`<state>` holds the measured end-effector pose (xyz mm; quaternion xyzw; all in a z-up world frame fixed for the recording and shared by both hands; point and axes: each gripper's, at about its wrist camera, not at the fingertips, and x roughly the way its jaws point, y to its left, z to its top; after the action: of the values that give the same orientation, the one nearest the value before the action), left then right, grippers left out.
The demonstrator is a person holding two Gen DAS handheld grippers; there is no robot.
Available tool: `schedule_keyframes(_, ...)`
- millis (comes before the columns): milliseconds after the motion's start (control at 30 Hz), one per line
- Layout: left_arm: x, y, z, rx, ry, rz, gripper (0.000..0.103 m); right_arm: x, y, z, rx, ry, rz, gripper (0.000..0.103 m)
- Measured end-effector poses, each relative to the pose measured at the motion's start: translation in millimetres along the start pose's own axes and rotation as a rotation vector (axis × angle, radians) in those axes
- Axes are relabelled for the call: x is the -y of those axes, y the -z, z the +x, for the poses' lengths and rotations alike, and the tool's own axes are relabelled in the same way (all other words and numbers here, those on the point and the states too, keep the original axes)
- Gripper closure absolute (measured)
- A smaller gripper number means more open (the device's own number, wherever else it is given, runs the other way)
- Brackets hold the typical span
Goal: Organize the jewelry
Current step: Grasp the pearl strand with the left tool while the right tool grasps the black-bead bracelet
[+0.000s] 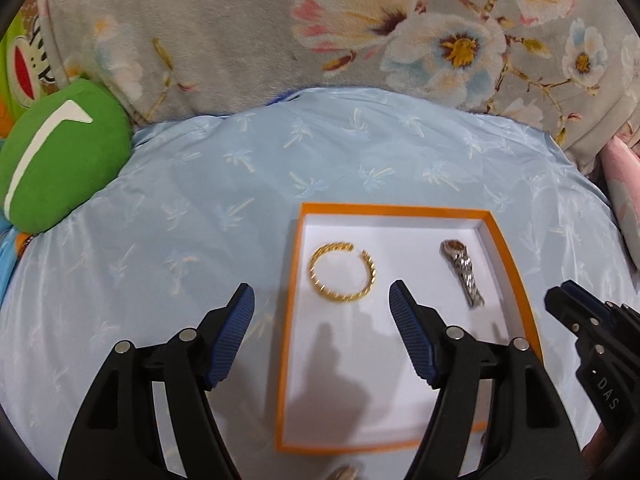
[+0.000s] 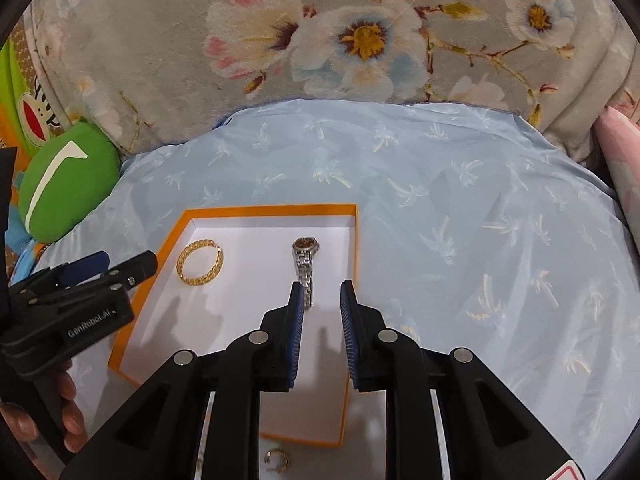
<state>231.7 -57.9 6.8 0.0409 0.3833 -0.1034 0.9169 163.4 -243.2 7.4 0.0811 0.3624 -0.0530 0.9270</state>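
Observation:
An orange box (image 1: pixel 516 264) (image 2: pixel 168 240) with a white inside lies on the light blue cloth. In it lie a gold open bangle (image 1: pixel 342 271) (image 2: pixel 200 262) on the left and a silver watch (image 1: pixel 464 270) (image 2: pixel 305 266) on the right. My left gripper (image 1: pixel 322 298) is open and empty, just short of the bangle. My right gripper (image 2: pixel 320 292) is open with a narrower gap, empty, its left finger beside the watch band's near end. A small gold earring (image 2: pixel 278 460) lies on the cloth in front of the box; it also shows blurred in the left wrist view (image 1: pixel 344 472).
A green plush cushion (image 1: pixel 60 160) (image 2: pixel 68 184) sits at the left. A grey floral blanket (image 1: pixel 320 32) (image 2: pixel 360 40) rises behind the blue cloth (image 1: pixel 160 220) (image 2: pixel 480 240). A pink fabric (image 2: pixel 624 152) lies at the far right.

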Motion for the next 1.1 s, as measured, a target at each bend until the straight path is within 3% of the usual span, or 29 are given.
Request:
schedule_keyframes(500, -38.1, 111.9, -67.9, -0.098, -0.019, -0.056, 0.034, -4.8, 103.3, -75.5, -0.074, -0.014, -0.009, 0.082)
schedule_keyframes(767, -38.8, 145.8, -81.8, -0.133, -0.004, -0.062, 0.034, -13.4, 143.2, -86.2, -0.138, -0.033, -0.025, 0.082)
schedule_keyframes(1100, -40.5, 165.7, -82.9, -0.155, 0.003, -0.078, 0.034, -14.4, 163.1, -80.3, -0.182, -0.025, -0.02, 0.082)
